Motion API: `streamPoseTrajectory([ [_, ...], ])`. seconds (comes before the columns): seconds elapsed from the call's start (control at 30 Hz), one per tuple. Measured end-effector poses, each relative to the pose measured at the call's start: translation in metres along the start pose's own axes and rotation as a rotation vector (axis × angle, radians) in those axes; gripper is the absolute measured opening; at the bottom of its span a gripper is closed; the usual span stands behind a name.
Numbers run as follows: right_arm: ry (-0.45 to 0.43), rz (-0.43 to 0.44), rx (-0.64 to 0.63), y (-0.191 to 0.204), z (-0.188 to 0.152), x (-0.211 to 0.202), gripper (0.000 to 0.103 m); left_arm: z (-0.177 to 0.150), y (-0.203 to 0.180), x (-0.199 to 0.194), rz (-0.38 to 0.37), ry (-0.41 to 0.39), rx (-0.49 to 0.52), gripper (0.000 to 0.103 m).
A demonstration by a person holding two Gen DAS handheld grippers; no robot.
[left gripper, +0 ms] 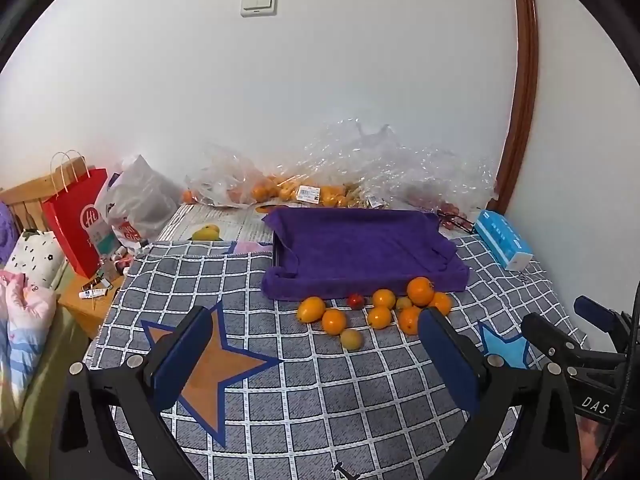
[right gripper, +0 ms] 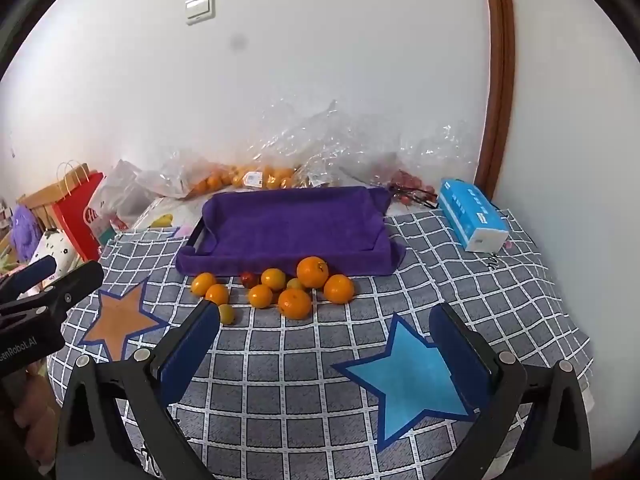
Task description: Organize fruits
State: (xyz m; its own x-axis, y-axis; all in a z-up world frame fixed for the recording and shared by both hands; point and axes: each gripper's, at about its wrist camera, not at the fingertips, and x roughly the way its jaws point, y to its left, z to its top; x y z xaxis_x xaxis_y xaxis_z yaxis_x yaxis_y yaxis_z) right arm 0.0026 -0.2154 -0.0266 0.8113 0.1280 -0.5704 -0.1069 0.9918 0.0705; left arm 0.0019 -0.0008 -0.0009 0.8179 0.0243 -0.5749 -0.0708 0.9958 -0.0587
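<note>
A loose cluster of small round fruits [right gripper: 280,288] lies on the checked cloth [right gripper: 304,392], right against the front edge of a tray draped in a purple towel [right gripper: 288,228]. Most are bright orange, glossy and of mixed sizes; one is dark red, two are paler yellow. The left tongs [left gripper: 316,332] and the right tongs [right gripper: 326,328] both gape wide, holding nothing.

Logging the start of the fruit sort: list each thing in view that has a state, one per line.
Left gripper: open, holding nothing.
Right gripper: open, holding nothing.
Purple-lined tray: no fruit in it.
Loose fruit pile: on the checked cloth, against the tray's front edge.
Small red fruit: in the pile, by the tray.
Tissue pack: lying flat, right of tray.
Plastic bags: crumpled, oranges inside.
</note>
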Motion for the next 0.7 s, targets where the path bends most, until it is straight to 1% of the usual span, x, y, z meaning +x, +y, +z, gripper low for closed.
streamPoseTrajectory([
  [0.13,-0.001,0.002,0.01,0.0003,0.0014,0.0008,0.103,-0.0006,-0.0014,-0.0023,0.006,-0.008,0.005,0.103],
  [0.7,-0.004,0.003,0.01,0.0008,-0.0005,-0.0004,0.103,0.0021,-0.0008,-0.0069,-0.019,-0.012,-0.01,0.103],
])
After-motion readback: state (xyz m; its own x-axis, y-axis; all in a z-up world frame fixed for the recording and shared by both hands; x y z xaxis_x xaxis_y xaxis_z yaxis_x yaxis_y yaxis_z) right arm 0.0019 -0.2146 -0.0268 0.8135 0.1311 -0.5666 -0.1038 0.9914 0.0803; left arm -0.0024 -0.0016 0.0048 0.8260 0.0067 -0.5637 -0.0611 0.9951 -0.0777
